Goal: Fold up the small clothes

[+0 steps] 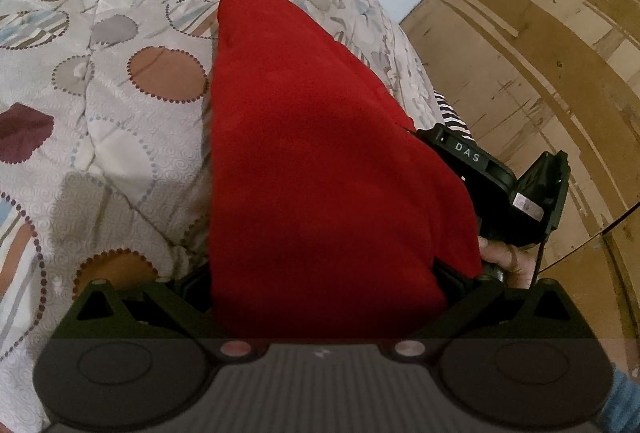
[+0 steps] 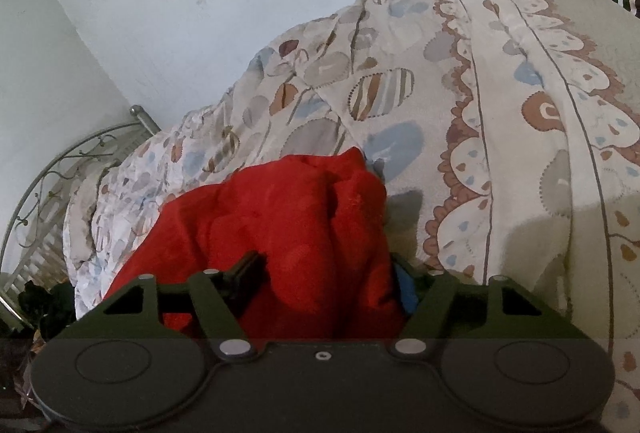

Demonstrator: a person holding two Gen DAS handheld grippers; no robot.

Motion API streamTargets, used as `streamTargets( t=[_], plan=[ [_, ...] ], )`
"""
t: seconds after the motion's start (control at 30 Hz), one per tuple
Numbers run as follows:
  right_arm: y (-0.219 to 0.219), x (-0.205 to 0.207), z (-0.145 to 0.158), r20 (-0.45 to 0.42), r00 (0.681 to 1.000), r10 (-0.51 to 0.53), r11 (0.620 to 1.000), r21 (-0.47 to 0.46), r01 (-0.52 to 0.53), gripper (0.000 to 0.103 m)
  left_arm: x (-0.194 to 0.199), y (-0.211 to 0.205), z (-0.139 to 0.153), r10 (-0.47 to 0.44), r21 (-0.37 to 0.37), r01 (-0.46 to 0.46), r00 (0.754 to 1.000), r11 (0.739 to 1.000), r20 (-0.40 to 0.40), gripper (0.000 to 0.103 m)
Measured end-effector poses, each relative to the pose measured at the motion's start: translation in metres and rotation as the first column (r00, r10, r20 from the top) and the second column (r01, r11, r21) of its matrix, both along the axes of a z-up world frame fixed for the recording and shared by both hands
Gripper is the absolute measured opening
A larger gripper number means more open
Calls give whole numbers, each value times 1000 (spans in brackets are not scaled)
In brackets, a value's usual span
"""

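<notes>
A red garment (image 1: 320, 153) fills the middle of the left wrist view, rising from my left gripper (image 1: 328, 285) out over the bed. It hides both fingertips, and the jaws appear shut on its near edge. At the cloth's right side a hand (image 1: 504, 261) holds my right gripper's black body (image 1: 496, 173). In the right wrist view the red garment (image 2: 288, 225) is bunched thickly between the jaws of my right gripper (image 2: 328, 273). The left finger (image 2: 248, 269) presses into the cloth. The right finger is hidden behind a fold, next to a bit of blue (image 2: 408, 291).
A quilted bedspread (image 1: 112, 113) with brown, grey and blue circles lies under the garment. A wooden panel (image 1: 540, 53) stands to the right, with striped black-and-white fabric (image 1: 452, 113) at the bed's edge. A metal bed frame (image 2: 60, 169) and pale wall (image 2: 180, 13) are at left.
</notes>
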State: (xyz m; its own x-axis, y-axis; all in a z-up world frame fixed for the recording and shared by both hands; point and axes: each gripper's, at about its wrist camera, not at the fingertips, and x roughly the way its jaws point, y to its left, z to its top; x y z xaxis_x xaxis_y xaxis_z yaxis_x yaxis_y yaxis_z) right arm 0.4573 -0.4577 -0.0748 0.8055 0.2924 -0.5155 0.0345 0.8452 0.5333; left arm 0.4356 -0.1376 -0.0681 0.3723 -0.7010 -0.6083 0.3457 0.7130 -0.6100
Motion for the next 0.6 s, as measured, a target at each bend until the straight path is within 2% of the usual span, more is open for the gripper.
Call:
streamTargets(
  t=[0.1, 0.27, 0.33, 0.43, 0.53, 0.6],
  plan=[
    [2, -1, 4, -22, 1000, -9, 1000, 25, 10, 55, 1, -1, 3, 4, 8, -4, 1000, 1000, -10, 101],
    [10, -8, 12, -33, 999, -28, 1000, 13, 28, 44, -3, -4, 12, 32, 34, -32, 999, 999, -9, 97],
    [14, -13, 21, -9, 1000, -24, 999, 23, 24, 39, -5, -3, 16, 37, 37, -37, 999, 999, -4, 94],
    [22, -20, 41, 53, 999, 7, 998, 65, -11, 36, -2, 4, 19, 43, 10, -43, 999, 999, -29, 91],
    [39, -22, 67, 109, 992, 57, 998, 30, -61, 36, 1, 15, 24, 59, -41, -61, 997, 997, -56, 88],
    [52, -19, 81, 135, 987, 91, 996, 15, -93, 35, 0, 21, 29, 63, -45, -65, 997, 997, -46, 87]
  ],
)
